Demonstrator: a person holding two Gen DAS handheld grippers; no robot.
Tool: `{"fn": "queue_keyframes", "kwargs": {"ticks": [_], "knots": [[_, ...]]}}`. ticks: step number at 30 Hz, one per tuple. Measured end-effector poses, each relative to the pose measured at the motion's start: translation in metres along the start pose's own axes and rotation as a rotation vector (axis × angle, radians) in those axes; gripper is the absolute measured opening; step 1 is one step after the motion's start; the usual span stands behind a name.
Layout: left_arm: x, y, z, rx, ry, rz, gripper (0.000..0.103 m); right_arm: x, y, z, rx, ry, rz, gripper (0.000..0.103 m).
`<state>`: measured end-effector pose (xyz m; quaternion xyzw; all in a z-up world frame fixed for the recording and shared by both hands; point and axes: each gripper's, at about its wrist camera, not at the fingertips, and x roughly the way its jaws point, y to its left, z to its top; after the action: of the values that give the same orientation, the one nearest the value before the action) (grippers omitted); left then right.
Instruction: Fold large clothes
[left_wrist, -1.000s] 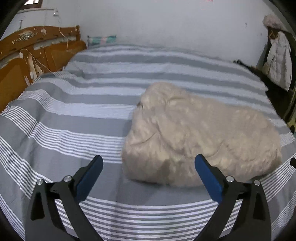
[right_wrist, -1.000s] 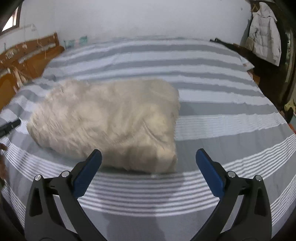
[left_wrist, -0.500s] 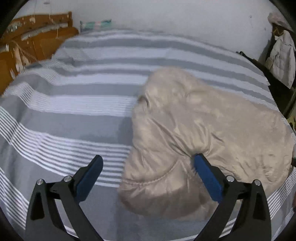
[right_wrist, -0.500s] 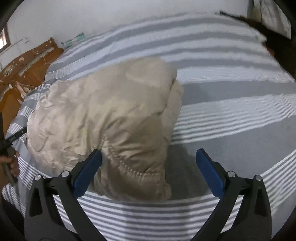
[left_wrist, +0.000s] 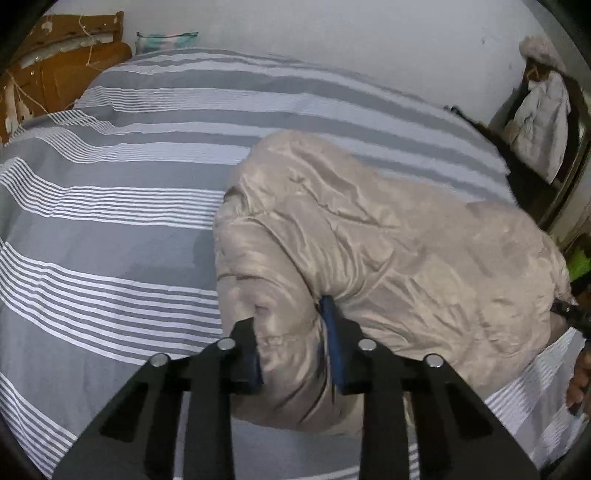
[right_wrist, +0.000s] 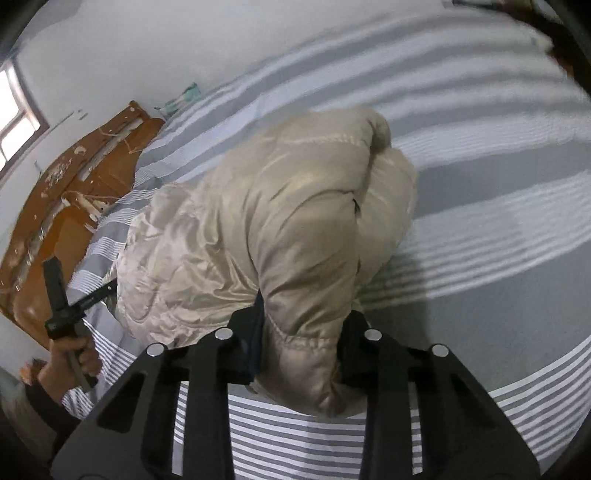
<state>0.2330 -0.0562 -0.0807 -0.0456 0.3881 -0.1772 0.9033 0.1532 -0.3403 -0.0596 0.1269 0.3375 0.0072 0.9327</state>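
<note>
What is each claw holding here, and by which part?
Both claws have just closed on the beige jacket: left claw pinches its near left edge, right claw its near right edge.

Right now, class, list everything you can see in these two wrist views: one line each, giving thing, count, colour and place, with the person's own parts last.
Puffy jacket: one, beige, bunched on the bed, near edge pinched at two spots.
Bedcover: one, grey with white stripes, under the jacket.
Headboard: one, orange-brown wood, at the bed's far end.
Hanging coat: one, whitish, on a dark rack by the wall.
Window: one, bright, in the wall beyond the headboard.
Left gripper: one, black with blue pads, jaws just closed on the jacket.
Right gripper: one, black, blue pads, likewise clamped.
Hand: one, holding the left gripper's handle.
</note>
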Motion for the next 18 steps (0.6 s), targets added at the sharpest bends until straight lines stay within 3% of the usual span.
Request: {"fn": "queue_keyframes", "kwargs": {"ticks": [4, 10, 13, 16, 18], "knots": [[-0.019, -0.033, -0.005, 0.014, -0.015, -0.064, 0.025, -0.041, 0.009, -0.009, -0.102, -0.041, -0.130, 0.031], [-0.031, -0.097, -0.024, 0.028, -0.016, -0.132, 0.025, -0.087, -0.028, -0.018, -0.139, -0.064, -0.296, 0.032], [-0.027, -0.124, -0.041, 0.060, -0.007, -0.128, 0.026, -0.085, -0.050, -0.025, -0.118, -0.055, -0.351, 0.033], [-0.016, -0.138, -0.057, 0.065, 0.002, -0.089, 0.027, -0.089, -0.077, -0.048, -0.080, -0.022, -0.352, 0.036], [-0.014, -0.131, -0.058, 0.090, -0.020, -0.053, 0.035, -0.080, -0.084, -0.060, -0.079, -0.002, -0.353, 0.041]]}}
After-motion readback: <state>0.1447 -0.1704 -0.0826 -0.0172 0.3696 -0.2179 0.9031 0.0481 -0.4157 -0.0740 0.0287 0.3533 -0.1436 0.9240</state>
